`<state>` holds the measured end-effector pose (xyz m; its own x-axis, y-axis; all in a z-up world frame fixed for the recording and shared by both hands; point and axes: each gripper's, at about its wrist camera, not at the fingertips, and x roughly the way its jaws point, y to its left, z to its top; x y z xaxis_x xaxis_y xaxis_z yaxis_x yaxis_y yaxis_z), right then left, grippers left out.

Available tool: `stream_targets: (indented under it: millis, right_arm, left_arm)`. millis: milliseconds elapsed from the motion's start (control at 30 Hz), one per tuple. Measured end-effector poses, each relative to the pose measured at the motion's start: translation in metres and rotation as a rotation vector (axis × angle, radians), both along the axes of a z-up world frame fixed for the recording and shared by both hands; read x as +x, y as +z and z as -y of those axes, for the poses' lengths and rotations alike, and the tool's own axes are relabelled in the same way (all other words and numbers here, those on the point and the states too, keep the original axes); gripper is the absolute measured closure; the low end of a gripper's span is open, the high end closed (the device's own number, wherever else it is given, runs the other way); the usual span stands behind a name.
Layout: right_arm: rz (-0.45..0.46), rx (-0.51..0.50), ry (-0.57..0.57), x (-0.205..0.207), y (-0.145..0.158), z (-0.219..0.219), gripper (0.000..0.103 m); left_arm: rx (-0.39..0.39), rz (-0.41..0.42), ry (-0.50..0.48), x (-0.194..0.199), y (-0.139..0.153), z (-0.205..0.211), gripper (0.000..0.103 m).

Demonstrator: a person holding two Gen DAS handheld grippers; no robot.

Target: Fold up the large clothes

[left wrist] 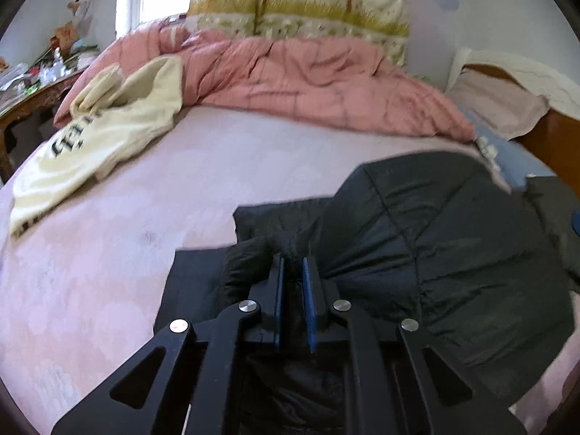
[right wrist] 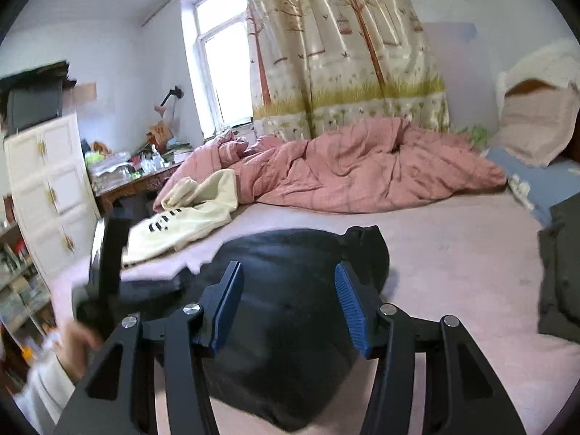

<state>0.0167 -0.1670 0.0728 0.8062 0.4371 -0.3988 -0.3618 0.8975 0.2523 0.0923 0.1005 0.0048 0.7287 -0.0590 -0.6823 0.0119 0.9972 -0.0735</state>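
Note:
A large black padded jacket (left wrist: 435, 239) lies bunched on the pink bed sheet (left wrist: 108, 253). My left gripper (left wrist: 293, 264) is shut on a fold of the jacket's edge, black fabric pinched between the blue pads. In the right wrist view the same jacket (right wrist: 290, 326) lies as a dark mound under my right gripper (right wrist: 288, 275), which is open and empty just above it. The left gripper's body (right wrist: 108, 253) and the hand holding it show at the left of that view.
A cream sweatshirt with dark lettering (left wrist: 94, 137) lies at the bed's far left. A crumpled pink quilt (left wrist: 308, 79) runs along the back. Pillows (right wrist: 536, 127) and another dark garment (right wrist: 562, 272) are at the right. A cluttered desk (right wrist: 137, 170) and white cabinet (right wrist: 50, 188) stand left.

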Motion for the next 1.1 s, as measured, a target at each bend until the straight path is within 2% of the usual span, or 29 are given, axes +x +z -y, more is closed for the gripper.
stream_targets:
  millis: [33,67,167,267,333,433,533,600,633,667,733,767,800,833,867,900,933,1000,1033,1100]
  right_arm:
    - [-0.050,-0.007,0.022,0.011,-0.007,-0.006,0.095]
    - [-0.109,-0.023,0.031,0.022,-0.019,-0.011,0.099]
    - [-0.167,-0.051,0.019,0.031,-0.049,-0.017,0.099]
    - [-0.212,-0.070,0.034,0.038,-0.062,-0.019,0.099]
    - [-0.223,-0.088,0.039,0.041,-0.070,-0.021,0.102]
    - [-0.240,-0.074,0.030,0.046,-0.087,-0.020,0.103]
    - [-0.244,-0.098,0.024,0.049,-0.093,-0.025,0.103]
    - [-0.242,-0.127,0.020,0.048,-0.092,-0.028,0.103]
    - [-0.238,-0.140,0.022,0.047,-0.090,-0.028,0.103]
    - [-0.230,-0.146,0.018,0.044,-0.086,-0.026,0.103]
    - [-0.200,-0.124,0.001,0.033,-0.076,-0.016,0.102]
    - [-0.187,-0.111,-0.005,0.027,-0.072,-0.010,0.099]
    - [-0.170,-0.105,-0.016,0.022,-0.067,-0.005,0.093]
    - [-0.149,-0.106,-0.034,0.016,-0.063,0.001,0.079]
    - [-0.131,-0.107,-0.053,0.011,-0.059,0.007,0.069]
    - [-0.112,-0.097,-0.071,0.005,-0.055,0.014,0.048]
    - [-0.104,-0.082,-0.079,0.002,-0.052,0.019,0.032]
    - [-0.109,-0.024,-0.089,-0.003,-0.049,0.032,0.018]
    - [-0.123,0.016,-0.092,-0.003,-0.048,0.038,0.014]
    - [-0.173,0.106,-0.089,0.001,-0.055,0.051,0.013]
  left_arm:
    - [0.005,-0.014,0.013,-0.001,-0.004,0.000,0.092]
    - [0.014,-0.024,0.024,-0.001,-0.008,0.000,0.092]
    - [0.042,-0.042,0.020,-0.004,-0.014,0.001,0.092]
    - [0.023,-0.069,0.004,0.004,-0.025,0.000,0.092]
    - [0.038,-0.073,0.008,0.006,-0.028,0.002,0.092]
    - [0.100,-0.061,0.005,0.005,-0.028,0.010,0.092]
    - [0.099,-0.054,0.006,0.004,-0.029,0.009,0.092]
    - [0.087,-0.008,0.007,-0.003,-0.027,0.009,0.092]
    - [0.094,0.040,0.011,-0.011,-0.022,0.009,0.092]
    - [0.116,0.122,0.013,-0.025,-0.015,0.012,0.092]
    - [0.177,0.229,0.014,-0.044,0.000,0.017,0.079]
    - [0.205,0.263,0.022,-0.053,0.008,0.020,0.075]
    - [0.217,0.288,0.029,-0.059,0.015,0.020,0.064]
    - [0.221,0.311,0.036,-0.065,0.021,0.019,0.052]
    - [0.215,0.318,0.040,-0.069,0.027,0.017,0.045]
    - [0.198,0.311,0.060,-0.071,0.031,0.013,0.029]
    - [0.178,0.299,0.083,-0.071,0.032,0.008,0.016]
    - [0.098,0.250,0.123,-0.069,0.029,-0.006,0.009]
    - [0.042,0.206,0.130,-0.067,0.023,-0.015,0.007]
    - [-0.049,0.085,0.149,-0.057,0.001,-0.032,0.000]
